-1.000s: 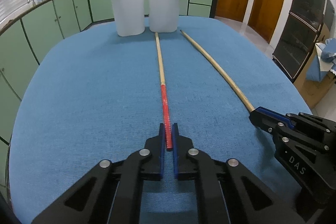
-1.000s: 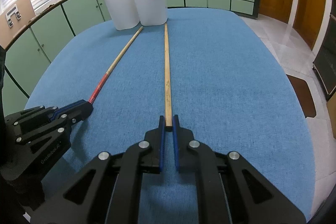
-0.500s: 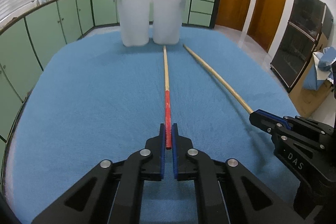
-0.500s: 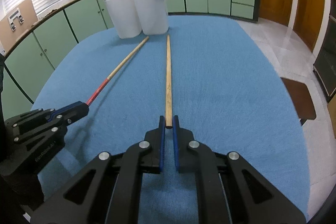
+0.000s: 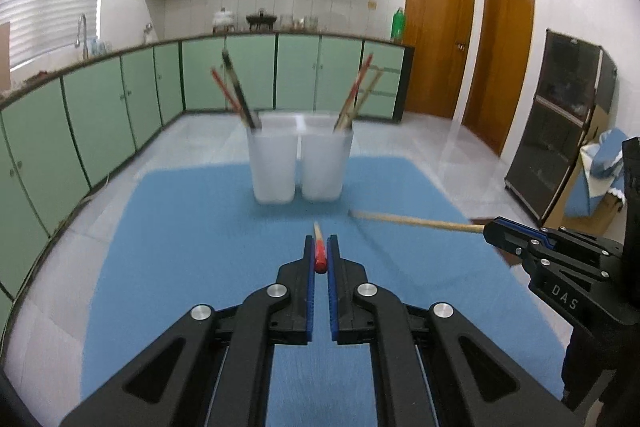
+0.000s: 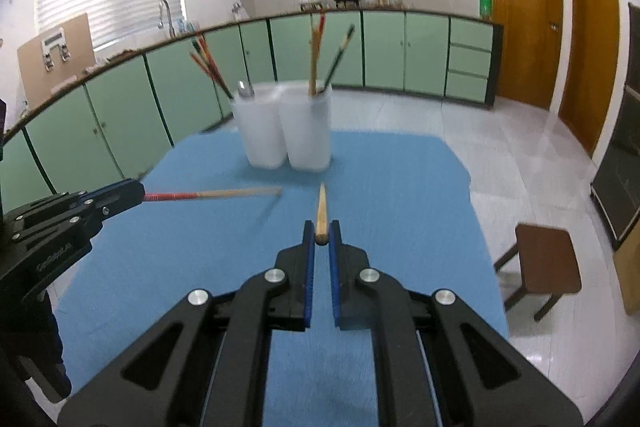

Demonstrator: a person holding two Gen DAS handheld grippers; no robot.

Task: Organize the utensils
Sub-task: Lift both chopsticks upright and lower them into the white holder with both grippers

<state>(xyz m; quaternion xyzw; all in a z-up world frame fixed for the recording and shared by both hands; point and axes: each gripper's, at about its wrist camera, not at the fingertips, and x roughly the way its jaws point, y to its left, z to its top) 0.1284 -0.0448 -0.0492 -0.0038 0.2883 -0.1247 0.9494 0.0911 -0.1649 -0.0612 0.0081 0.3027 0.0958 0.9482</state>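
My left gripper [image 5: 320,251] is shut on a red-handled chopstick [image 5: 319,254], held in the air and pointing at two white cups [image 5: 298,163] at the far end of the blue table [image 5: 192,239]. The same chopstick shows in the right wrist view [image 6: 208,194], sticking out of the left gripper [image 6: 136,193]. My right gripper [image 6: 321,233] is shut on a plain wooden chopstick [image 6: 321,213], also lifted; in the left wrist view that chopstick [image 5: 416,222] pokes from the right gripper [image 5: 490,229]. Both cups [image 6: 286,131] hold several utensils.
Green cabinets [image 5: 100,107] run along the left and back. A brown stool [image 6: 546,263] stands on the floor to the right of the table. A dark cabinet [image 5: 568,131] and wooden doors [image 5: 472,51] are at the right.
Both grippers have lifted their chopsticks off the table and tipped them up level. The chopsticks now hang in the air, pointing at the cups.
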